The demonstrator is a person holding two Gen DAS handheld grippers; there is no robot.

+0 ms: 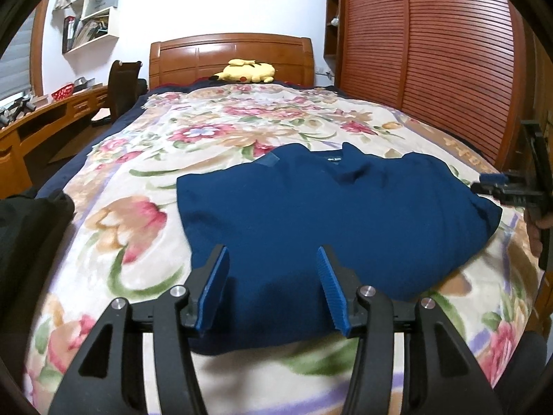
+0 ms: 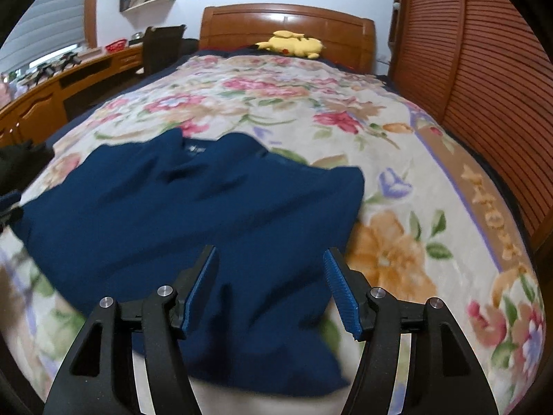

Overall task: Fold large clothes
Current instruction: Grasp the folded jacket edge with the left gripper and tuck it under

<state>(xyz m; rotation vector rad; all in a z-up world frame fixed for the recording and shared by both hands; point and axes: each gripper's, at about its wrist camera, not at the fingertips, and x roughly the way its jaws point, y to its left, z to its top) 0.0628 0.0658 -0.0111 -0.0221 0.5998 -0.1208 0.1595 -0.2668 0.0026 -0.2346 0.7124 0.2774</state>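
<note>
A navy blue shirt (image 1: pixel 328 214) lies partly folded on a floral blanket (image 1: pixel 214 131), collar toward the headboard. My left gripper (image 1: pixel 273 259) is open and empty, hovering over the shirt's near edge. The right gripper shows in the left wrist view (image 1: pixel 490 183) at the shirt's right side. In the right wrist view the shirt (image 2: pixel 179 214) lies left of centre on the blanket (image 2: pixel 397 159), and my right gripper (image 2: pixel 271 263) is open and empty above its near right part.
A yellow plush toy (image 1: pixel 245 71) lies by the wooden headboard (image 1: pixel 231 52). A slatted wooden wardrobe (image 1: pixel 432 52) stands along the right of the bed. A desk (image 1: pixel 41 117) and a dark chair (image 1: pixel 122 86) stand at the left. Dark cloth (image 1: pixel 31 228) lies at the left edge.
</note>
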